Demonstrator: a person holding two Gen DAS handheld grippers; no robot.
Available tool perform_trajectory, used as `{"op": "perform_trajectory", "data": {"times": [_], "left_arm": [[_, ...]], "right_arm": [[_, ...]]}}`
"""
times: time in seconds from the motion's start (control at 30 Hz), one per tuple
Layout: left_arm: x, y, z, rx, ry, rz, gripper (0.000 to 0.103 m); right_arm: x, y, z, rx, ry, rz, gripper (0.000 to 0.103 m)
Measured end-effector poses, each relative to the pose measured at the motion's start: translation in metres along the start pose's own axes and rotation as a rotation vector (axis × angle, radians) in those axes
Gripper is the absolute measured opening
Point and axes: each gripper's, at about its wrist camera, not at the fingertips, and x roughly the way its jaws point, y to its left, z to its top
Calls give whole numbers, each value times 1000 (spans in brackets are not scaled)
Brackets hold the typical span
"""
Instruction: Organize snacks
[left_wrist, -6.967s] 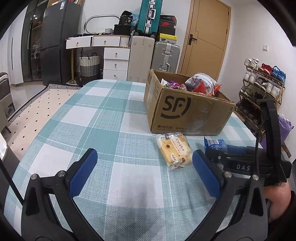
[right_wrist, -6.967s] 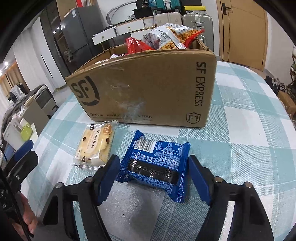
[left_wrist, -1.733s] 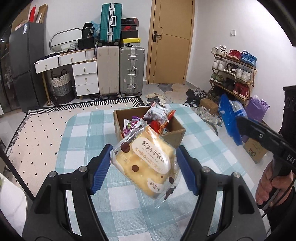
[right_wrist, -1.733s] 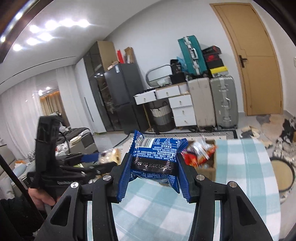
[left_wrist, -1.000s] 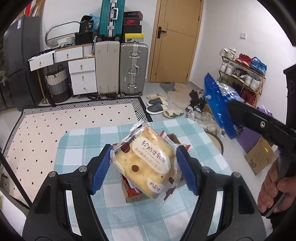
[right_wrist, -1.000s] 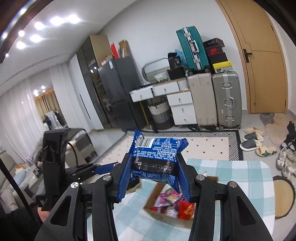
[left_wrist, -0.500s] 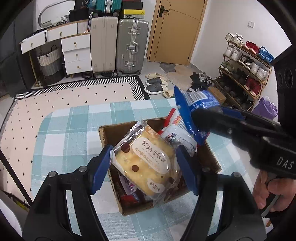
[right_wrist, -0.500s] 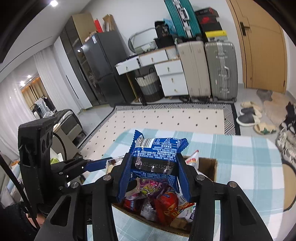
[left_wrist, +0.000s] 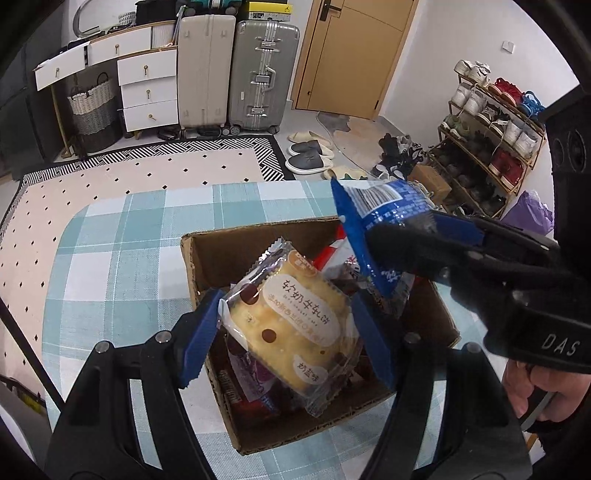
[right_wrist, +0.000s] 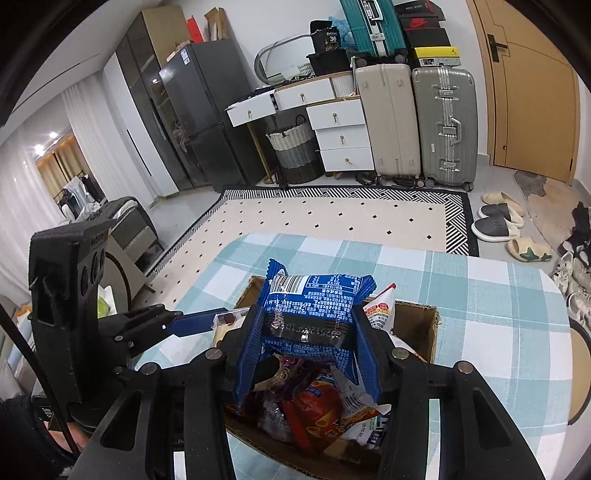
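Observation:
My left gripper (left_wrist: 288, 334) is shut on a yellow cake packet (left_wrist: 291, 321) with brown dots, held just above the open cardboard box (left_wrist: 207, 254). My right gripper (right_wrist: 308, 352) is shut on a blue snack packet (right_wrist: 314, 306), also over the box (right_wrist: 417, 325). In the left wrist view the blue packet (left_wrist: 380, 221) and the right gripper's black fingers (left_wrist: 424, 254) hang over the box's right half. Several snack bags (right_wrist: 314, 410) fill the box. The left gripper's blue pad (right_wrist: 192, 325) shows at the left of the right wrist view.
The box stands on a teal-and-white checked tablecloth (left_wrist: 122, 251). Beyond the table are a dotted rug (left_wrist: 155, 166), suitcases (left_wrist: 262, 70), white drawers (left_wrist: 147, 88) and a shoe rack (left_wrist: 491, 122). A person's hand (left_wrist: 532, 387) holds the right gripper's handle.
Both grippers have come down and forward with their packets. The box, seen small and far a second ago, now lies right under them.

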Motion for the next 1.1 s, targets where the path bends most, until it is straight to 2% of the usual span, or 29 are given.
{"op": "perform_trajectory", "data": {"times": [0.2,0.3,0.53,0.83,1.1], "left_arm": [[7,-3,-1,26,28,29,70],[11,-1,-2,3,48,31,72],[5,2,-5,17,36,47,73],[-21,-9,-13,60,20,77,75],[-66,-17,-25,34,-61,104,78]], "right_arm": [[5,0,-2,11,19,7,47],[5,1,-4,7,23,-4,49],[-1,0,-7,4,11,-10,50],[-27,2,-9,14,-24,-12,51],[-67,14,-12,-10,-87,-31,51]]}}
